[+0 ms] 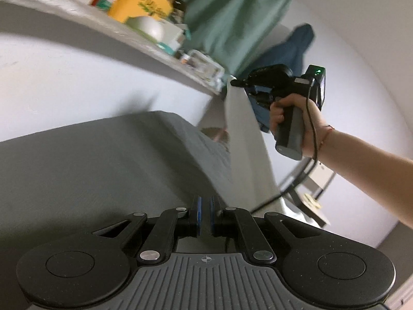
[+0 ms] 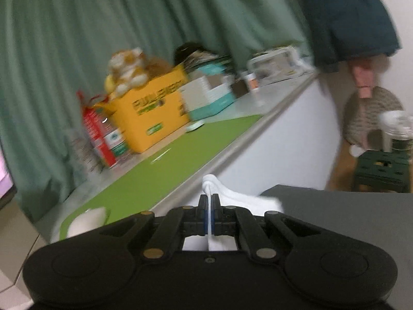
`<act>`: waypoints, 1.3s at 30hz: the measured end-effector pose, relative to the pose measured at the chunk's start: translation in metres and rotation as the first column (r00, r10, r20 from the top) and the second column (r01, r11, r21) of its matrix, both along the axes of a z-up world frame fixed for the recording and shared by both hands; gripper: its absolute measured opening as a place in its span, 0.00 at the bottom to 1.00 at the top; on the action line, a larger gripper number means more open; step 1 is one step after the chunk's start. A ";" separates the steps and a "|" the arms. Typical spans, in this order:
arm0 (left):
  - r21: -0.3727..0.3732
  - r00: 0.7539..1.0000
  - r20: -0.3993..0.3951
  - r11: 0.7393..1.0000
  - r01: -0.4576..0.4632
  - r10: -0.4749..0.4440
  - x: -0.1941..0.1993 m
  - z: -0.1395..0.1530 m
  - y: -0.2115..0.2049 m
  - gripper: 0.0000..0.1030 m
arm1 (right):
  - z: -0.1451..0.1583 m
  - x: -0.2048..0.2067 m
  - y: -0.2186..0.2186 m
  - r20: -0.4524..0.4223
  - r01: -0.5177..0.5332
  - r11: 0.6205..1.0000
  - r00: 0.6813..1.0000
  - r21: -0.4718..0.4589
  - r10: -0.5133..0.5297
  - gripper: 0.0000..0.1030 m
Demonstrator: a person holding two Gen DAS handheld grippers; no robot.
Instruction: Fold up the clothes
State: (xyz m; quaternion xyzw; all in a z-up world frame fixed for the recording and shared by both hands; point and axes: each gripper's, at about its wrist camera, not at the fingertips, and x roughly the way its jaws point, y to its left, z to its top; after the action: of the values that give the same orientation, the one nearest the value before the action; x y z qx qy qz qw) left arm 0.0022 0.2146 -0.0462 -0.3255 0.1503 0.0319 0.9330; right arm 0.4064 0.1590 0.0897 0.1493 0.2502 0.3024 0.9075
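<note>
Your right tool [image 2: 209,201] is clamped on a corner of the white cloth garment [image 2: 240,197]; a thin white edge runs down between its blue pads. In the left wrist view that same tool [image 1: 236,82] holds the garment [image 1: 242,139] up in the air, so it hangs as a long pale strip down toward the flat dark grey desk [image 1: 103,165]. Held high like this, the cloth drops straight under its own weight, which probably serves to shake it flat.

Your left tool [image 1: 204,211] stands at a narrow gap, its blue pads close together but not touching. Whether any cloth sits between them I cannot tell; the strip's lower end passes near the fingertips just past the desk's far edge.

The garment shows no crease yet visible, though the blur hides much. This fits either lifting it to spread out or raising it for a fold.
</note>
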 end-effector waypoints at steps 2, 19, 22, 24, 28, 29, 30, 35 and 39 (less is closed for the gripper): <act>-0.017 0.999 -0.008 0.999 -0.032 0.032 -0.001 -0.003 0.005 0.04 | -0.020 0.006 0.031 -0.076 -0.024 1.000 0.997 0.005 0.024 0.03; -0.090 0.991 -0.050 0.987 -0.132 0.128 0.012 -0.019 0.026 0.04 | -0.052 0.028 0.072 -0.211 -0.181 0.937 0.970 -0.300 0.120 0.47; -0.107 0.990 -0.052 0.985 -0.138 0.133 0.013 -0.020 0.026 0.04 | -0.057 0.031 0.059 -0.233 -0.191 0.908 0.967 -0.374 0.107 0.45; -0.109 0.990 -0.053 0.984 -0.138 0.133 0.015 -0.020 0.027 0.04 | -0.069 0.031 0.064 -0.254 -0.204 0.909 0.960 -0.364 0.114 0.44; -0.095 0.990 -0.054 0.986 -0.136 0.131 0.017 -0.022 0.026 0.04 | -0.093 0.034 0.085 -0.285 -0.230 0.914 0.949 -0.333 0.135 0.40; -0.092 0.990 -0.055 0.986 -0.136 0.131 0.016 -0.022 0.026 0.04 | -0.098 0.037 0.091 -0.296 -0.234 0.918 0.945 -0.320 0.138 0.35; -0.089 0.990 -0.055 0.987 -0.136 0.131 0.016 -0.023 0.026 0.04 | -0.102 0.039 0.096 -0.318 -0.240 0.923 0.938 -0.300 0.141 0.27; -0.075 0.989 -0.061 0.987 -0.139 0.135 0.018 -0.024 0.025 0.04 | -0.105 0.034 0.114 -0.221 -0.202 0.908 0.967 -0.366 0.125 0.02; -0.075 0.989 -0.058 0.988 -0.137 0.133 0.018 -0.025 0.024 0.04 | -0.088 0.031 0.112 -0.056 -0.109 0.921 0.994 -0.373 0.095 0.01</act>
State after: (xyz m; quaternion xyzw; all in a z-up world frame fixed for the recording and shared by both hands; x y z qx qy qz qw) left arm 0.0202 0.2385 -0.0712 -0.3704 0.1537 0.0975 0.9108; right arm 0.4370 0.2709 0.0018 -0.0349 0.3276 0.2928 0.8976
